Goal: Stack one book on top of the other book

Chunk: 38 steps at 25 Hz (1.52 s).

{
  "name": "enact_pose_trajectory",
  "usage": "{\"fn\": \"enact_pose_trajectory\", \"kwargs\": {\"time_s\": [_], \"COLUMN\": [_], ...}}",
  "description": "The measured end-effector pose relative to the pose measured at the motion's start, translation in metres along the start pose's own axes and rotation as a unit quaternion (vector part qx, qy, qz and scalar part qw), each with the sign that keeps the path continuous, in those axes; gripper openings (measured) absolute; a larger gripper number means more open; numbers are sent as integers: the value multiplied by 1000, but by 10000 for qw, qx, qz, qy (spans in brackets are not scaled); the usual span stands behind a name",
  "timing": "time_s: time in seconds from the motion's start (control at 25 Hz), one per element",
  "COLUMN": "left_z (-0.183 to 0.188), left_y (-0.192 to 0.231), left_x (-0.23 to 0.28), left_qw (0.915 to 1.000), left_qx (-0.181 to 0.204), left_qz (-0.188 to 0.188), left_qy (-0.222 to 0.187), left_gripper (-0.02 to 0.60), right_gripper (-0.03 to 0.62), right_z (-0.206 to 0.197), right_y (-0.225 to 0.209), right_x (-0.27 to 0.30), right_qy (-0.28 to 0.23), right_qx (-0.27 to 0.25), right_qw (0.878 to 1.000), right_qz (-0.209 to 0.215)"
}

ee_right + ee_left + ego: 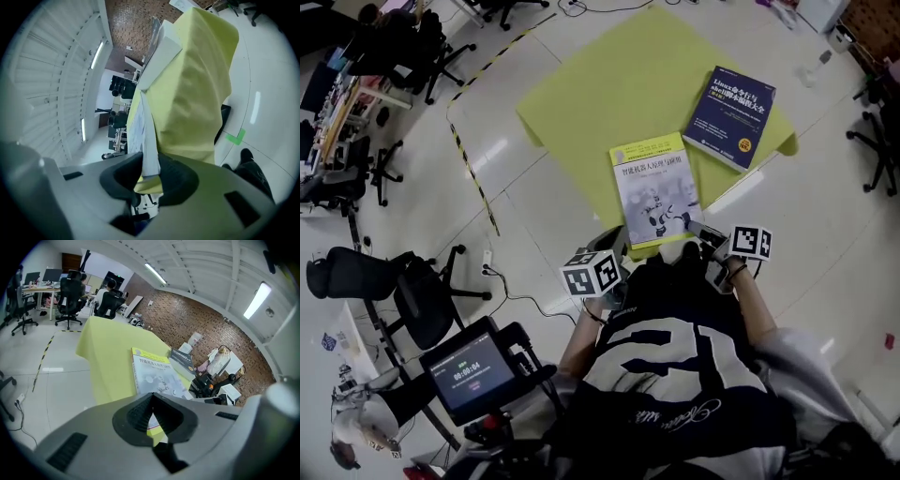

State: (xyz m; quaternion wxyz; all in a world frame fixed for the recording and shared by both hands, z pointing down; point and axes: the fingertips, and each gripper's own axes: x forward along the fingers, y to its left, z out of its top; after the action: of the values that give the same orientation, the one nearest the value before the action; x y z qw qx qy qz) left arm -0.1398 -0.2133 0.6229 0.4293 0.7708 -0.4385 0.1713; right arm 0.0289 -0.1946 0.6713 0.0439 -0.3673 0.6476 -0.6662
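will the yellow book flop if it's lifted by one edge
Probably sags a little: the yellow book looks like a thin softcover, and the right gripper pinches only its near edge. Pushed, it may bunch the loose yellow cloth.

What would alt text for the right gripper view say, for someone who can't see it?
The right hand-held gripper clamps the near edge of a pale book, seen edge-on, lying on a yellow-covered table. The scene looks tilted sideways, with ceiling lights behind.

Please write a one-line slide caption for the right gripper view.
Right gripper clamped on the edge of a book lying on a yellow-green tablecloth.
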Motion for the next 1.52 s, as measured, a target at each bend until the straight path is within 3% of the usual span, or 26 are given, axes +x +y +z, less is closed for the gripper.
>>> {"fn": "enact_pose_trajectory", "kwargs": {"time_s": [0.08,0.2,0.28,0.48,0.64,0.72,0.92,1.12,1.16,1.28,1.44,1.52], "left_z": [2,8,9,6,-3,-6,-16,-2,1,6,29,44], "left_y": [1,1,3,6,-6,-16,-32,-20,-16,-20,-39,-48], "left_x": [1,-2,-5,-10,-6,3,36,63,68,64,39,27], "left_qw": [9999,9985,9950,9739,9514,9432,9307,9166,9181,9349,9432,9532], "left_qx": [-113,-423,-855,-1984,-2475,-2600,-2888,-3326,-3326,-2971,-2626,-2246], "left_qz": [-64,-306,-451,-1011,-1816,-2067,-2231,-2217,-2155,-1940,-1988,-1938], "left_qy": [-20,-134,-260,-435,-267,-98,237,-10,-10,-9,-444,-580], "left_gripper": [3,14,76,169,178,178,178,176,175,138,117,117], "right_gripper": [71,69,69,69,71,71,71,71,71,71,74,75], "right_z": [2,4,7,19,23,24,25,20,19,18,14,16], "right_y": [14,48,68,95,109,111,110,100,99,102,109,119], "right_x": [-5,-11,-14,-27,-35,-43,-62,-52,-47,-53,-70,-75], "right_qy": [-25,-27,-39,-54,-141,-155,-111,-39,-42,-45,-5,-94], "right_qx": [109,151,182,469,545,510,295,37,-27,-317,-767,-809], "right_qw": [9997,9989,9975,9912,9845,9840,9848,9882,9890,9908,9903,9890], "right_qz": [197,454,687,1239,1660,1701,1707,1528,1475,1313,1159,1233]}}
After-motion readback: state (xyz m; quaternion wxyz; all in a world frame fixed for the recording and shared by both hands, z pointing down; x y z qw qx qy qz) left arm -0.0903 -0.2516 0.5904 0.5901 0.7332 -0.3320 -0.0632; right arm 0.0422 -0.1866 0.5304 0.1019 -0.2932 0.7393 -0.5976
